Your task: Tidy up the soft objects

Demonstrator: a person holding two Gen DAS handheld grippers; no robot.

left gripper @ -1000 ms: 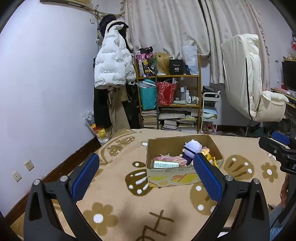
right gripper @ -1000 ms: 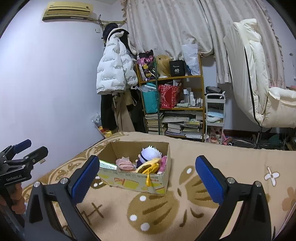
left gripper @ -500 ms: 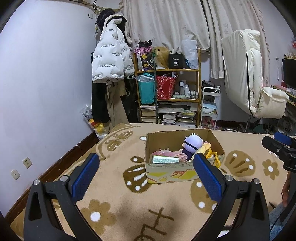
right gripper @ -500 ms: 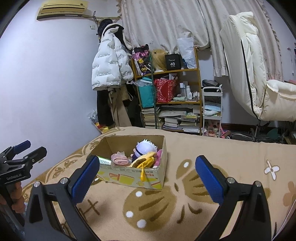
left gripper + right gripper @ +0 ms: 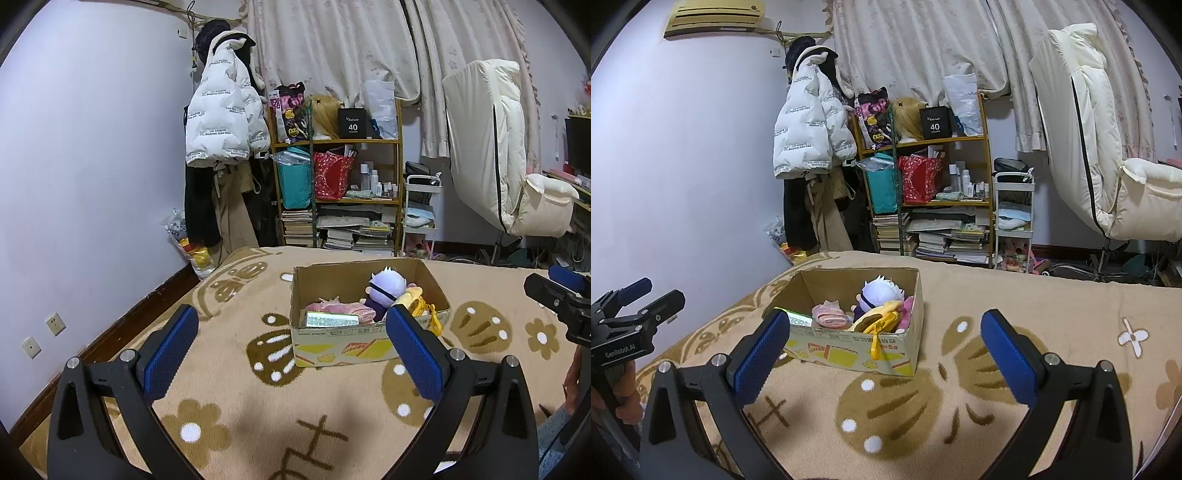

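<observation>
A cardboard box (image 5: 343, 339) (image 5: 849, 354) stands on the patterned beige blanket (image 5: 229, 398) (image 5: 960, 406). It holds a white-haired purple plush doll (image 5: 386, 288) (image 5: 881, 293), a pink plush (image 5: 340, 308) (image 5: 829, 314), a yellow soft toy (image 5: 417, 308) (image 5: 877, 319) with a strap over the rim, and a silvery pack (image 5: 330, 319). My left gripper (image 5: 291, 356) is open and empty, short of the box. My right gripper (image 5: 882, 356) is open and empty, in front of the box's right end.
A shelf (image 5: 336, 192) (image 5: 927, 199) of bags and books, a white trolley (image 5: 1014, 218), hung coats (image 5: 221, 122) and a cream chair (image 5: 509, 166) stand beyond the bed. The wall (image 5: 74, 184) is at left. Each gripper shows at the other view's edge.
Both views have drifted slightly, and the box now sits a little lower and nearer in each. Both grippers stay open and empty.
</observation>
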